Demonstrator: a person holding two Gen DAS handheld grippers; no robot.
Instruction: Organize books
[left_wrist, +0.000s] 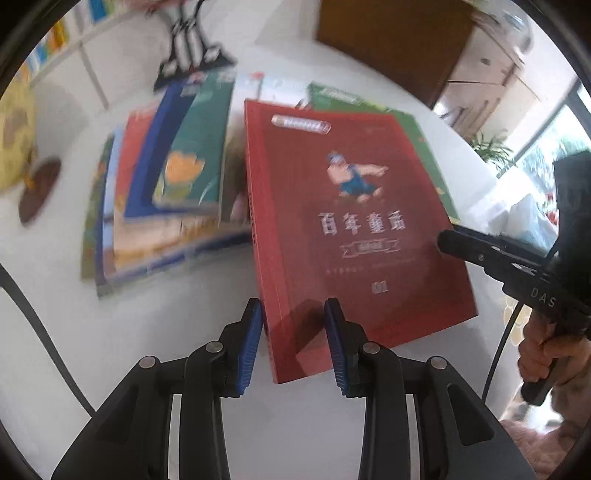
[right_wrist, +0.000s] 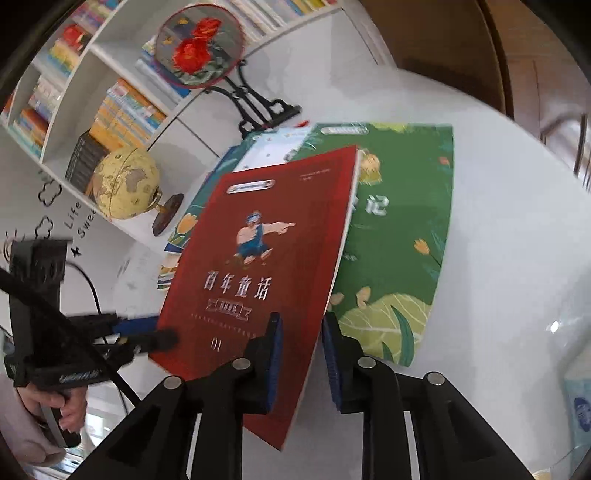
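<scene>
A thick red book with a cartoon figure and white title is lifted at a tilt above the white table. My left gripper is shut on its near left corner, blue pads on either side of the spine edge. My right gripper is shut on the same red book at its lower right edge. Each view shows the other tool: the right gripper reaches the book's right side, and the left gripper clamps the lower left corner. A green book lies flat beneath.
Several colourful books lie fanned on the table to the left. Behind stand a yellow globe, a round flower fan on a black stand and a white bookshelf. A blue-and-white packet sits at the right edge.
</scene>
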